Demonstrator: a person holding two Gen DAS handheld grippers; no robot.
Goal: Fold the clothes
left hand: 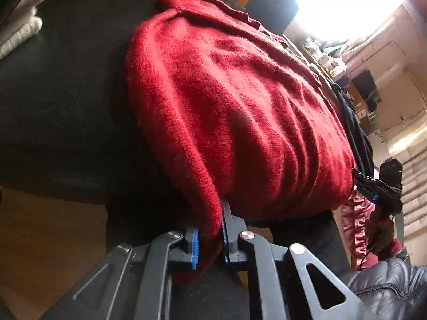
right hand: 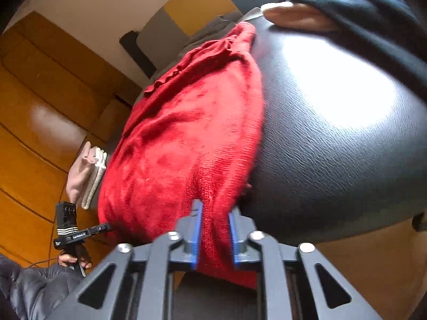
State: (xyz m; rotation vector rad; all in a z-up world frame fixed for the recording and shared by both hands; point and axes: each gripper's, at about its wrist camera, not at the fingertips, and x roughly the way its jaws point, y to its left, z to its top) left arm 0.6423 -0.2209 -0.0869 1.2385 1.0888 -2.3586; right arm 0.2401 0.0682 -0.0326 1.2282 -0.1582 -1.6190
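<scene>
Lying across the dark desk (left hand: 61,101) is a red knitted sweater (left hand: 240,106), its near hem draped over the front edge. The left tongs (left hand: 209,242) pinch a fold of that hem between their blue pads, the cloth bunched tight in the narrow gap. The right tongs (right hand: 213,237) grip the hem at the other near corner, red knit squeezed between the blue pads and hanging below them. From the left wrist view, the right tongs show at the far right edge of the sweater, held by a hand just above a dark padded sleeve (left hand: 387,288). From the right wrist view, the left tongs appear at the lower left, touching the sweater's corner. The desk top has a grained, leather-like sheen and catches a bright glare. A folded pale cloth (right hand: 88,176) sits at the desk's far side beyond the sweater. Dark clothing (right hand: 368,18) lies at the other end of the desk, near the sweater's ruffled collar (right hand: 232,42).
</scene>
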